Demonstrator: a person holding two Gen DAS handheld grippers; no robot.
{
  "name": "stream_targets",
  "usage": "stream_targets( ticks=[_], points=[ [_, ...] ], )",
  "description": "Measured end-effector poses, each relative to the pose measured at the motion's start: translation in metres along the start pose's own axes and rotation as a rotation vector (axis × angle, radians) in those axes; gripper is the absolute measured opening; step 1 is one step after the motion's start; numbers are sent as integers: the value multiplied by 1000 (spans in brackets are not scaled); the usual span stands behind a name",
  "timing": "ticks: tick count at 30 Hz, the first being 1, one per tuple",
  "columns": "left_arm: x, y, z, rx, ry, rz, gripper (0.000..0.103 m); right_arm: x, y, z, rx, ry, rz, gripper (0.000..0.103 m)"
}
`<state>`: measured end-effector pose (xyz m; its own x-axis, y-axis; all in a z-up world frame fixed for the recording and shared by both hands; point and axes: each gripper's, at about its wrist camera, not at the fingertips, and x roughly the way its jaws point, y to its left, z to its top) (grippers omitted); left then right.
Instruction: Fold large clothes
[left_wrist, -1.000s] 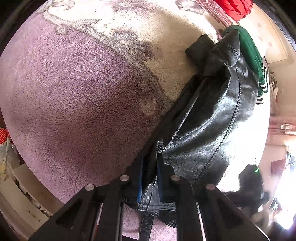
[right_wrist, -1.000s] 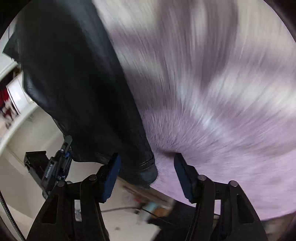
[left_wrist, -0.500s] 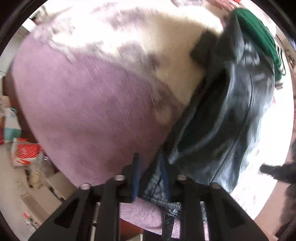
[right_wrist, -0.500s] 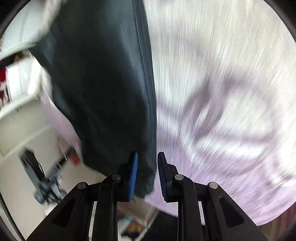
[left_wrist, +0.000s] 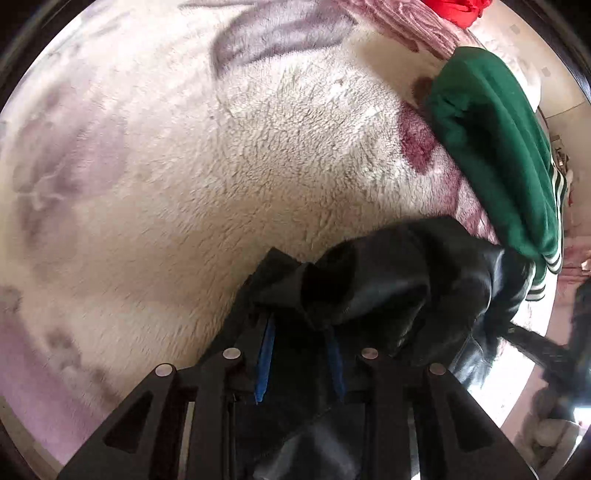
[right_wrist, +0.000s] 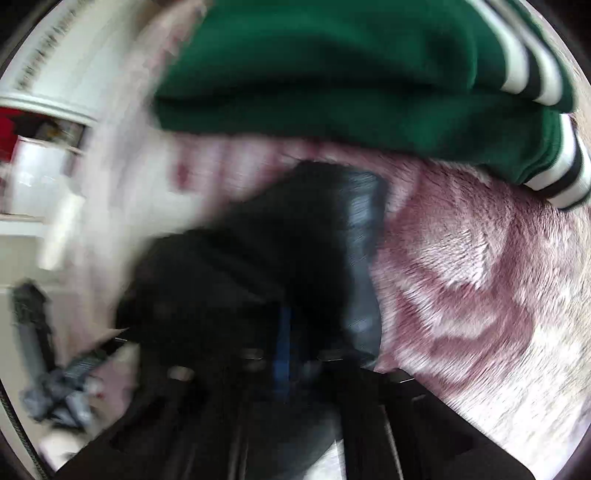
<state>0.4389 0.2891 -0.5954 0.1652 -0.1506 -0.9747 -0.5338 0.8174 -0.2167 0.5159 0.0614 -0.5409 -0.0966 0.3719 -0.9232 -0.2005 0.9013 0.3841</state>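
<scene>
A black leather jacket (left_wrist: 399, 280) lies bunched on the fleece blanket (left_wrist: 221, 166). My left gripper (left_wrist: 301, 332) is shut on a fold of it, and the leather drapes over the blue pads. In the blurred right wrist view the same jacket (right_wrist: 295, 251) fills the centre and my right gripper (right_wrist: 295, 332) is shut on its edge; one blue pad (right_wrist: 282, 347) shows through the leather. Both grippers hold the jacket close to a green garment.
A green garment with white and black striped cuffs (left_wrist: 498, 147) lies at the right and also shows in the right wrist view (right_wrist: 369, 74). A red garment (left_wrist: 461, 9) lies at the far edge. White shelving (right_wrist: 44, 110) stands at the left.
Both grippers have carried the jacket forward across the blanket toward the green garment. The right gripper went from open to shut on the jacket's edge. The jacket is now bunched.
</scene>
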Motion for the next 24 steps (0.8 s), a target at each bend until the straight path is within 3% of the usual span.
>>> stream_targets(
  ticks=[4,6,7,8,9,10,11,16,18,19,20,22,24],
  points=[
    [-20,2,-2,29,-4,-34,26,1,-10,10,26,25,39,0],
    [-36,5,-7,34,-30,-63,29,-6,-11,16,35,23,97,7],
    [-47,9,-12,32,-47,-67,39,-24,-29,9,50,9,121,15],
    [-54,14,-19,33,-54,-63,79,-40,-49,1,75,-15,143,35],
    [-63,19,-26,29,-71,-66,102,-53,-67,0,101,-33,172,50],
    [-70,24,-31,20,-93,-71,102,-54,-81,-3,120,-36,209,75],
    [-77,29,-36,4,-113,-74,102,-45,-79,4,136,-36,244,79],
    [-84,38,-60,-38,-138,-77,102,41,-74,42,204,113,607,80],
    [-82,36,-70,-34,-122,-57,102,54,-67,45,165,106,649,78],
    [-83,35,-75,-28,-121,-44,102,52,-64,44,151,89,630,61],
    [-85,35,-83,-15,-121,-28,102,51,-61,41,145,80,584,27],
    [-88,33,-97,3,-128,4,102,45,-67,27,251,30,578,21],
    [-95,36,-115,19,-119,38,102,13,-87,-5,349,-65,553,18]
  ],
)
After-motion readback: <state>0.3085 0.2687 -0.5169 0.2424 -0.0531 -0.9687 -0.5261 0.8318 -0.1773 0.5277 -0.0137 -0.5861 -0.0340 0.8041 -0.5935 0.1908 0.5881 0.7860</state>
